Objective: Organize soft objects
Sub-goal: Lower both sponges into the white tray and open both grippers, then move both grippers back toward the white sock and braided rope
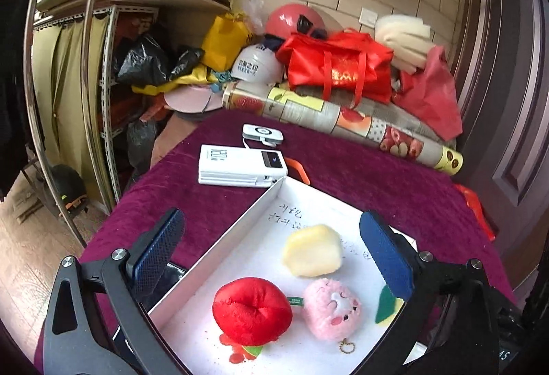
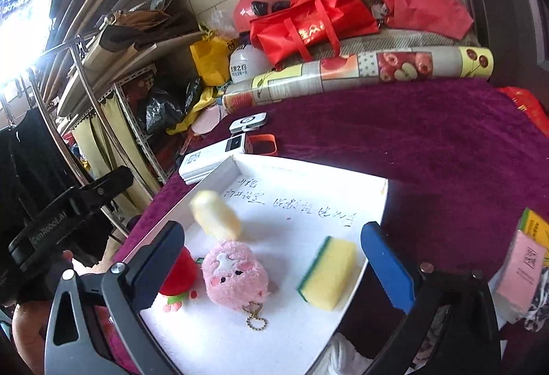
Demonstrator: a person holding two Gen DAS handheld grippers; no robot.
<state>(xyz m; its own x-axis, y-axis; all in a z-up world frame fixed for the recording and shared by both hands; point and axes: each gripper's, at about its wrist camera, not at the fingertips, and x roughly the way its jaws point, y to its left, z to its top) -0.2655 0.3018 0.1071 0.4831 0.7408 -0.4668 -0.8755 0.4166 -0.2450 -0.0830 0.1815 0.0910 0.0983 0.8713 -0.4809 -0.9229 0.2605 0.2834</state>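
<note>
Both sets of fingers stand spread wide and hold nothing over a shallow white tray (image 1: pixel 219 251) on a worktop draped in plum-coloured velvet cloth (image 1: pixel 394 183). The left gripper (image 1: pixel 274 258) hangs over the tray's near left part, the right gripper (image 2: pixel 274 268) over its near right part — neither touches a toy. Nearest the left camera sits a red plush lips cushion (image 1: pixel 252 309), plump and stitched down the middle, with a green tag at its side. Just beside it lies a fluffy pink plush animal (image 2: pixel 233 273), face up, a small gold ball chain trailing from its lower edge. To the right rests a yellow sponge with a green scouring side (image 2: pixel 329 272), apart from the pink toy. Farther in lies a pale yellow foam piece (image 1: pixel 312 249), blurred in the right view. Dark handwriting marks the tray's floor beyond it. Past the tray's far corner lie a white power bank (image 1: pixel 240 167) with an orange loop, then a smaller white device (image 1: pixel 262 134). At the worktop's far edge lies a fruit-patterned roll (image 1: pixel 343 121), with a red bag (image 1: pixel 336 66), helmets and a yellow bag heaped against a tiled wall.
</note>
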